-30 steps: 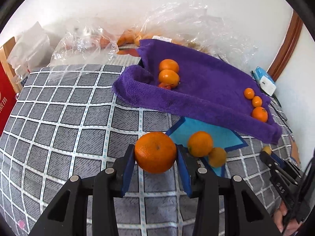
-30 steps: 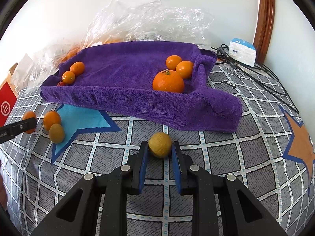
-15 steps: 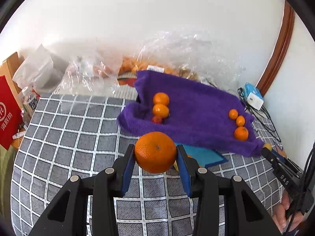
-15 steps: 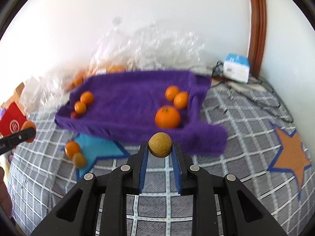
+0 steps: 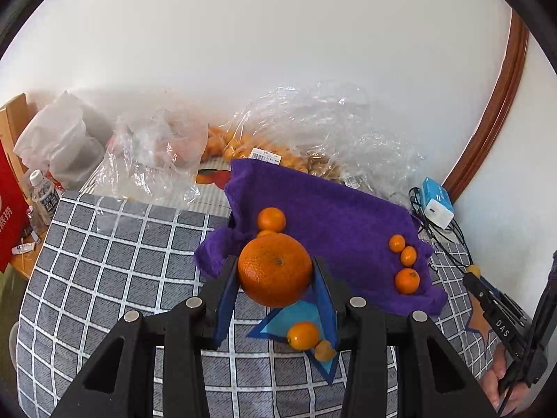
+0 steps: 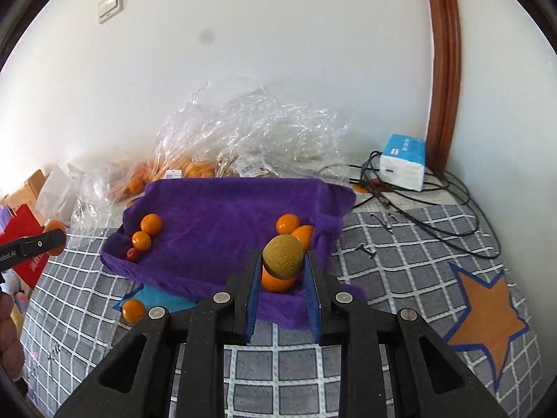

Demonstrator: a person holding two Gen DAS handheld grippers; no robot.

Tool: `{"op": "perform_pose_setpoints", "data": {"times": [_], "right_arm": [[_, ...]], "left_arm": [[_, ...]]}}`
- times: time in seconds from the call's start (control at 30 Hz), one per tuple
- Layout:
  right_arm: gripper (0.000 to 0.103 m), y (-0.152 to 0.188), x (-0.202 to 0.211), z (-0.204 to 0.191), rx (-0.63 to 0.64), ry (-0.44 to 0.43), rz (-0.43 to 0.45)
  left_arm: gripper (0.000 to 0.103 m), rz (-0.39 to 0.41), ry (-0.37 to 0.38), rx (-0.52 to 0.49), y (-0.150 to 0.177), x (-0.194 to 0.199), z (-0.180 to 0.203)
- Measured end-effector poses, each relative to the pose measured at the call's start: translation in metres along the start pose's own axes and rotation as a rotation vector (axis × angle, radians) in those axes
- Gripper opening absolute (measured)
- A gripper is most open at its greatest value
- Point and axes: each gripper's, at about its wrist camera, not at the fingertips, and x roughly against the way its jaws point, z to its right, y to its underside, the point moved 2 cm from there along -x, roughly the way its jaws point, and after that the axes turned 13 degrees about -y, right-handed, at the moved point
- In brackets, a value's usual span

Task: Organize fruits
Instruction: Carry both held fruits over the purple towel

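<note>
My left gripper point(image 5: 275, 271) is shut on a large orange point(image 5: 274, 269) and holds it high above the checked table, in front of the purple towel point(image 5: 334, 223). My right gripper point(image 6: 282, 257) is shut on a small brownish-green kiwi point(image 6: 282, 257) above the towel's point(image 6: 222, 216) near edge. Small oranges lie on the towel in two groups: left point(image 6: 150, 224) and right point(image 6: 287, 223). A bigger orange point(image 6: 276, 284) sits behind the kiwi. Two fruits point(image 5: 303, 335) lie on a blue star patch on the table.
Clear plastic bags of fruit point(image 5: 313, 132) crowd the back along the wall. A tissue pack point(image 6: 403, 160) and black cables point(image 6: 435, 209) lie at the back right. A red bag point(image 5: 8, 209) and a water bottle point(image 5: 43, 195) stand at the left edge.
Both grippers have risen higher with their fruit, so the table and towel look farther away and lower. The grips are unchanged.
</note>
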Motion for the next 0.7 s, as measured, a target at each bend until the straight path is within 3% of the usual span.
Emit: {"op": "perform_pose_setpoints", "data": {"times": [0.2,0.3,0.43,0.7], "right_arm": [[0.024,-0.013,-0.036,0.01,-0.035,-0.035,-0.015],[0.024,-0.017,-0.06,0.015,-0.047,-0.041,-0.044],[0.024,-0.015,-0.089,0.02,-0.066,-0.053,-0.085],[0.024,-0.008,-0.132,0.023,-0.056,-0.046,-0.186]], "left_arm": [[0.039,-0.031,0.0,0.015,-0.011,-0.022,-0.001],[0.039,-0.03,-0.006,-0.024,-0.012,-0.032,0.001],[0.039,-0.033,-0.05,-0.039,-0.015,-0.047,-0.003],[0.039,-0.101,-0.001,-0.023,-0.014,-0.078,-0.001]]}}
